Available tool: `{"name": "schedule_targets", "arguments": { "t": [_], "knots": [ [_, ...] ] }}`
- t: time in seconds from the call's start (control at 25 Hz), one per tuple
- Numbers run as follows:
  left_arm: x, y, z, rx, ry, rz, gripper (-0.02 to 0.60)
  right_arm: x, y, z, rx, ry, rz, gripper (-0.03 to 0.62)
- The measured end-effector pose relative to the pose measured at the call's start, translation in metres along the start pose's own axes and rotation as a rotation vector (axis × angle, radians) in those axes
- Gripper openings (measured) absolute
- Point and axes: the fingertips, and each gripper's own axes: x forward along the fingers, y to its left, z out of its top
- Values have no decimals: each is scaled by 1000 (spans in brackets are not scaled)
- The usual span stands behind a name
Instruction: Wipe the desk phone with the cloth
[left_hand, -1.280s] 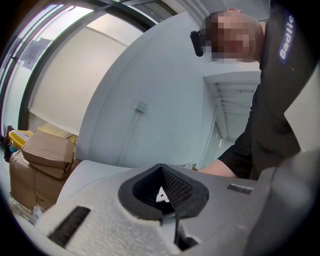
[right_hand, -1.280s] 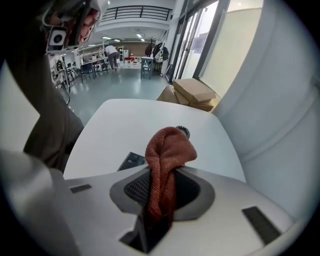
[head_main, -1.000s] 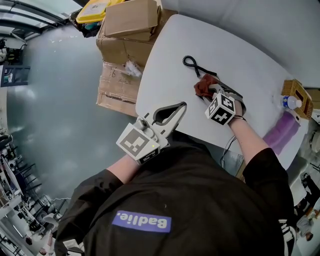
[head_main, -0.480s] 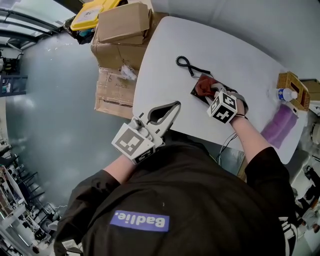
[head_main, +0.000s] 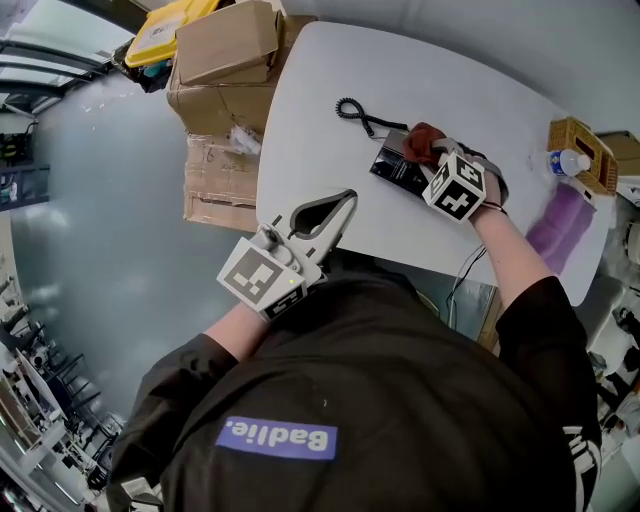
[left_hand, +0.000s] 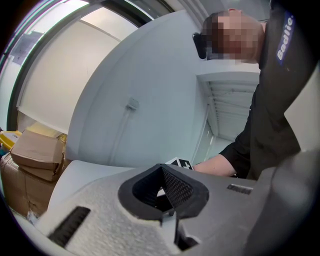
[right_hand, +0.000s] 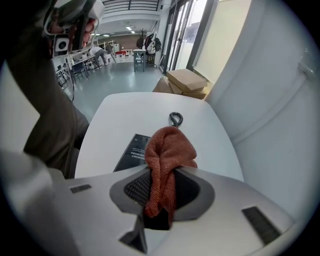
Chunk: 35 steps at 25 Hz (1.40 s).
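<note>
A black desk phone (head_main: 393, 168) lies on the white round table (head_main: 440, 85), with its coiled cord (head_main: 350, 108) trailing to the far left. My right gripper (head_main: 432, 152) is shut on a rust-red cloth (head_main: 423, 142) that rests on the phone's right part. In the right gripper view the cloth (right_hand: 168, 149) bulges past the jaws of the right gripper (right_hand: 167, 172), with the phone (right_hand: 131, 151) and cord (right_hand: 175, 118) beyond. My left gripper (head_main: 343, 199) hovers shut and empty over the table's near edge. The left gripper (left_hand: 162, 169) holds nothing.
Cardboard boxes (head_main: 225, 60) and a yellow case (head_main: 165, 25) are stacked on the floor left of the table. A wicker basket (head_main: 580, 150), a water bottle (head_main: 565, 161) and a purple item (head_main: 558, 228) sit at the right. A thin cable (head_main: 465, 278) hangs off the near edge.
My right gripper has slid the cloth to the right along the phone, uncovering the phone's dark left part. The left gripper has kept its place.
</note>
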Motion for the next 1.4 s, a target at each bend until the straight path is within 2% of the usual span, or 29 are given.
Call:
{"name": "schedule_targets", "arguments": {
  "t": [0.36, 0.64, 1.0, 1.4],
  "knots": [
    [11, -17, -5, 4, 7, -52, 9, -8, 59, 2, 20, -42, 94, 87],
    [24, -35, -3, 10, -13, -81, 9, -23, 83, -9, 3, -47, 120, 87],
    [38, -47, -7, 16, 9, -75, 9, -31, 38, -33, 21, -49, 45, 87],
    [45, -55, -8, 38, 43, -65, 9, -47, -7, -50, 130, -106, -57, 87]
  ]
}}
